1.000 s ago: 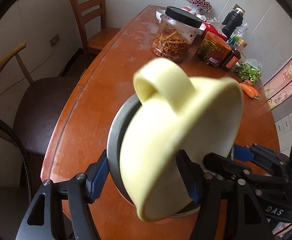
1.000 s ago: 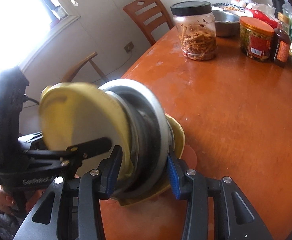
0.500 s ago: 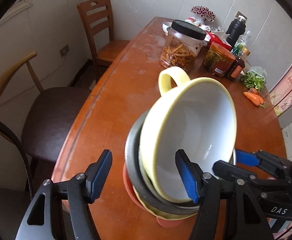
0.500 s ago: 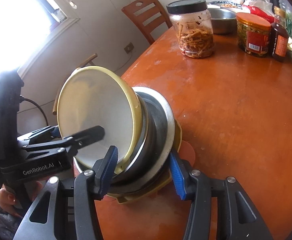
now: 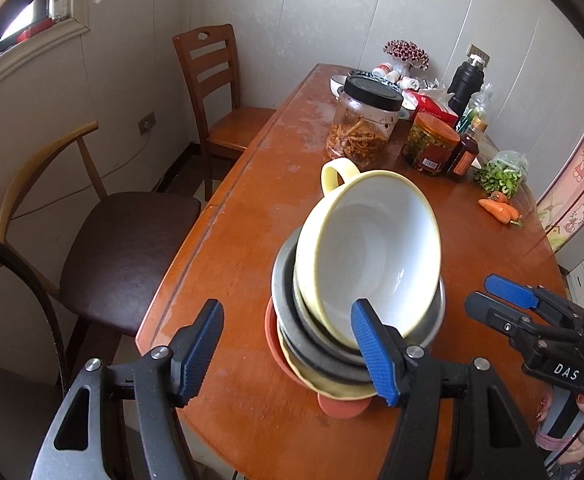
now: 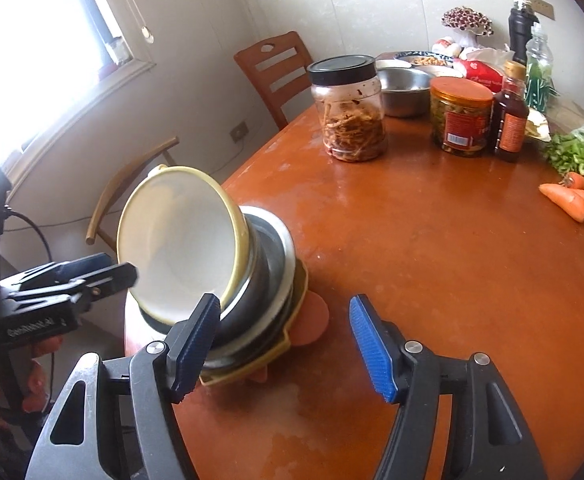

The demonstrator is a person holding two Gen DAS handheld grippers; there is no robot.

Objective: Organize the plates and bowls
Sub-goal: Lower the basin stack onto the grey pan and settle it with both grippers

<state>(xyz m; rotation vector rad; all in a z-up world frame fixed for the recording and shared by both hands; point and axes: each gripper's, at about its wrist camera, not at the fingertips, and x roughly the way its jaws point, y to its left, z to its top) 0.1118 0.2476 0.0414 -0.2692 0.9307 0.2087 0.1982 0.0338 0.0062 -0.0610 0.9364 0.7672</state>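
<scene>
1. The yellow cup (image 5: 371, 256) sits on top of the stack, and it is tipped over to one side, not flat. It could slide off or roll down onto the tabletop (image 5: 252, 208). Its handle (image 5: 333, 172) sticks out at the back, so it may roll crooked.

2. The stack is near the edge of the tabletop. It has a steel bowl (image 5: 288, 280) under the cup, then a yellow plate (image 6: 288, 344), then an orange plate (image 6: 311, 316) at the bottom. If the cup tips toward the edge, it might fall to the floor and break.

3. The left gripper (image 5: 288, 356) has its fingers apart, and they hold nothing. One blue finger (image 5: 371, 352) is right in front of the cup's rim. I cannot tell if it touches. A small bump here could knock the cup over.

4. The right gripper (image 6: 284, 348) is opening its fingers, and nothing is between them. The stack is just beside its left finger (image 6: 192, 344). As that finger swings out, it might push the steel bowl and shake the whole pile.

5. The bowl looks tilted too, so the pile is wobbly. Pulling either gripper away fast could make it all slip.
</scene>
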